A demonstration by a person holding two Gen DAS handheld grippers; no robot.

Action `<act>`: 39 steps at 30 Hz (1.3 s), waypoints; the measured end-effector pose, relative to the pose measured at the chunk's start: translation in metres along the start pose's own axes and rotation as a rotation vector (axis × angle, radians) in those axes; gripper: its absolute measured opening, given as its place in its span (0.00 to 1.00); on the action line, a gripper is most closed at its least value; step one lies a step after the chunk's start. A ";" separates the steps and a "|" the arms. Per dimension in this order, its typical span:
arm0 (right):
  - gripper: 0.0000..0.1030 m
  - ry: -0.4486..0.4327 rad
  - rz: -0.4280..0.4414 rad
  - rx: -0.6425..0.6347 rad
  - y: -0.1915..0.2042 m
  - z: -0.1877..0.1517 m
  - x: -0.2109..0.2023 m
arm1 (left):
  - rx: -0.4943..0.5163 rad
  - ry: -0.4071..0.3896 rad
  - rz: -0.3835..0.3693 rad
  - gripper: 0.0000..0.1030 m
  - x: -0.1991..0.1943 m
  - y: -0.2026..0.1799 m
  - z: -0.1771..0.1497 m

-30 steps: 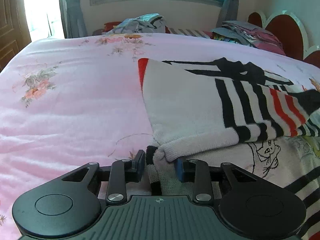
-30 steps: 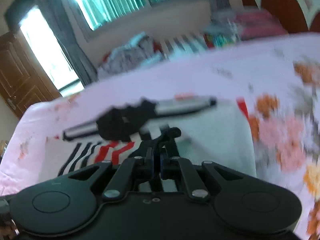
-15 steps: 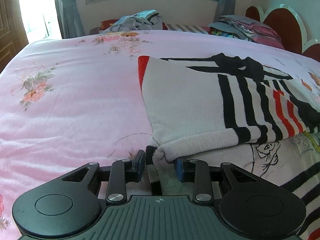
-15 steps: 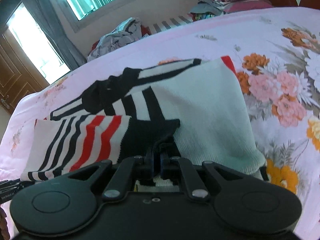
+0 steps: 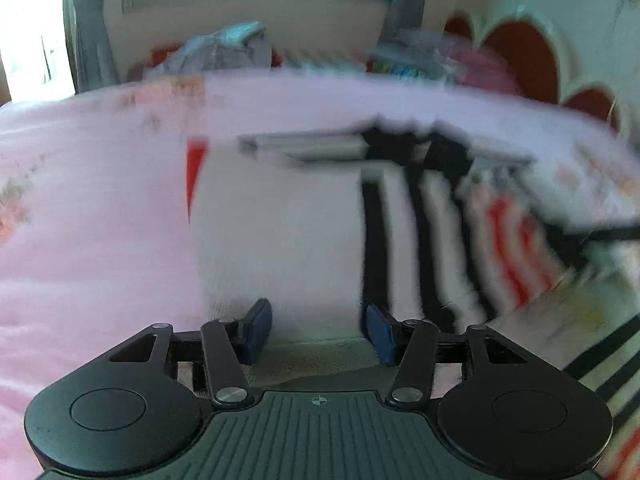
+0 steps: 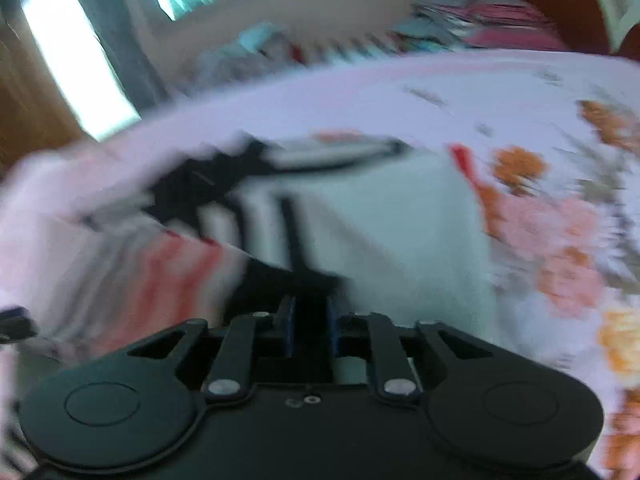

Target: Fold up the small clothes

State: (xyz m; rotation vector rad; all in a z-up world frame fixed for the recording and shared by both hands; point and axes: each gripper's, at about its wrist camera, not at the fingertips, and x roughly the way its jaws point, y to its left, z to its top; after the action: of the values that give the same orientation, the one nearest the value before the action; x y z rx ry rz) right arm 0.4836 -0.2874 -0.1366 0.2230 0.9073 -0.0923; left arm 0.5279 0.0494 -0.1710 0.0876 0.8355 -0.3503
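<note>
A white knit sweater [image 5: 280, 220] with black and red stripes lies folded on the pink bed cover [image 5: 100, 220]. My left gripper [image 5: 318, 332] hovers over its near white edge. Its jaws are opening and stand wide apart, the blue pads clear of the cloth beneath them. In the right wrist view the same sweater [image 6: 400, 232] lies ahead, its striped sleeve folded across. My right gripper [image 6: 310, 326] is low over the sleeve's black end. Its jaws are opening slightly, and dark knit still fills the narrow gap between the pads. Both views are blurred.
Loose clothes [image 5: 224, 48] are heaped at the far edge of the bed below the window. A folded stack [image 5: 420, 60] sits beside the red scalloped headboard [image 5: 520, 56]. The flowered bed cover [image 6: 540, 100] stretches right of the sweater.
My left jaws have spread and let go of the sweater's folded edge, and the gripper has shifted over the white panel. My right gripper has sunk a little and its jaws have parted slightly.
</note>
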 end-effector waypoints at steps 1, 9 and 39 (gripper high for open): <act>0.13 0.007 -0.004 -0.001 0.000 0.002 -0.002 | 0.012 -0.001 -0.001 0.52 -0.001 -0.001 0.001; 0.15 -0.038 -0.019 -0.061 -0.013 0.045 0.022 | 0.008 0.010 -0.028 0.54 0.044 0.033 0.073; 0.24 -0.038 -0.067 -0.231 0.051 0.020 0.006 | -0.046 -0.050 0.123 0.63 0.008 0.008 0.038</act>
State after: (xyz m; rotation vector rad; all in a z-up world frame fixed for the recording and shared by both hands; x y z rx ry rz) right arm 0.5118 -0.2429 -0.1215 -0.0240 0.8793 -0.0531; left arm 0.5622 0.0465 -0.1521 0.0865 0.7840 -0.2171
